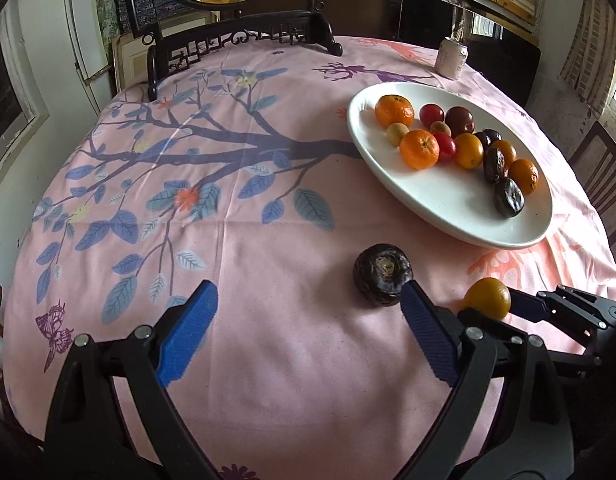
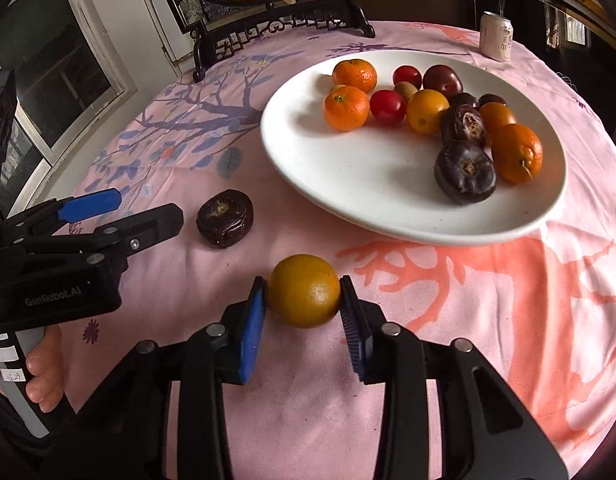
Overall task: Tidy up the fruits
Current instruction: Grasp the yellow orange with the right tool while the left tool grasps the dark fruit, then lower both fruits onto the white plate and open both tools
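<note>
A white oval plate (image 1: 447, 208) (image 2: 347, 184) holds several fruits: oranges, red ones and dark purple ones. My right gripper (image 2: 303, 296) is shut on a yellow-orange fruit (image 2: 304, 291) (image 1: 487, 298), in front of the plate and close over the cloth. A dark purple fruit (image 1: 383, 280) (image 2: 224, 218) lies on the pink tablecloth. My left gripper (image 1: 308, 300) is open and empty, with the dark fruit just ahead of its right finger (image 1: 423, 332). The left gripper shows in the right wrist view (image 2: 120, 212), left of the dark fruit.
A drink can (image 1: 451, 58) (image 2: 496, 36) stands at the far right of the table. A carved dark wooden stand (image 1: 244, 36) with a round picture sits at the table's far edge. A wooden chair (image 1: 599, 176) stands at the right.
</note>
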`<act>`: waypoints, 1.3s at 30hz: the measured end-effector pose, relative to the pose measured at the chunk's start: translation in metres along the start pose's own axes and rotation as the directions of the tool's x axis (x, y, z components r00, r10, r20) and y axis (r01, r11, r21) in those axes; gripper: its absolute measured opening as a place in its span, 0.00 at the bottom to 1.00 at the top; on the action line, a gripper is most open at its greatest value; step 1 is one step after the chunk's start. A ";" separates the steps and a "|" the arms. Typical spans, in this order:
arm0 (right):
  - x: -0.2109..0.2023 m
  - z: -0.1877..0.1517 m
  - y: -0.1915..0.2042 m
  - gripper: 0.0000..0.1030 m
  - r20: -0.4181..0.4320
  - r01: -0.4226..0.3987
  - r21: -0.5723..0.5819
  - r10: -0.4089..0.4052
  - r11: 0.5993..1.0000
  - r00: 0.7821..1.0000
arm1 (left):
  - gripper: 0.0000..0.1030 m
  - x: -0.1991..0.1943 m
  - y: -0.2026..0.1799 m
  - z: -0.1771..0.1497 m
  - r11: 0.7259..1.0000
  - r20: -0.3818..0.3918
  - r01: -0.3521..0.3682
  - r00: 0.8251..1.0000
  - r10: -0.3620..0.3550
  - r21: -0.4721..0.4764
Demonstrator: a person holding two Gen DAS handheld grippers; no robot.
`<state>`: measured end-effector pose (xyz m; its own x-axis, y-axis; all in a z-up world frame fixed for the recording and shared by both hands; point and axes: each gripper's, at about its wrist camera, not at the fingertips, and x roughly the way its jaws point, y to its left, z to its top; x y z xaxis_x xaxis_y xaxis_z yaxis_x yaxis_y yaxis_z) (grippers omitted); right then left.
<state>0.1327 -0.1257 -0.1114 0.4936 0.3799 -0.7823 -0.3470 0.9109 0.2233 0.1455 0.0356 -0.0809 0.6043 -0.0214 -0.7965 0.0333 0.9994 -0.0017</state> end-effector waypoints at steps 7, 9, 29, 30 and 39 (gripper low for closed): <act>-0.052 -0.025 -0.033 0.36 0.046 0.131 0.061 -0.134 0.989 0.990 | 0.85 0.024 -0.039 0.000 0.996 -0.028 0.020 0.999 -0.017 0.084; -0.060 -0.033 -0.042 0.36 0.043 0.128 0.088 -0.132 0.988 0.990 | 0.65 0.033 -0.044 0.001 0.996 -0.051 0.028 0.998 -0.024 0.087; -0.074 0.015 -0.039 0.36 0.102 0.048 0.032 -0.051 0.998 0.993 | 0.38 -0.023 -0.053 0.067 0.991 0.033 0.083 0.996 -0.086 0.101; -0.069 0.026 -0.039 0.36 0.101 0.047 0.025 -0.049 0.999 0.994 | 0.38 -0.013 -0.055 0.081 0.992 0.023 0.078 0.996 -0.081 0.099; 0.005 0.083 -0.054 0.36 0.036 0.107 -0.023 -0.106 0.994 0.994 | 0.38 0.076 -0.064 0.131 0.994 -0.085 0.093 0.992 -0.088 0.058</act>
<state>0.2201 -0.1596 -0.0793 0.5564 0.2865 -0.7800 -0.3104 0.9424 0.1248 0.2934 -0.0330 -0.0617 0.5290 -0.1070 -0.8418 0.1352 0.9900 -0.0408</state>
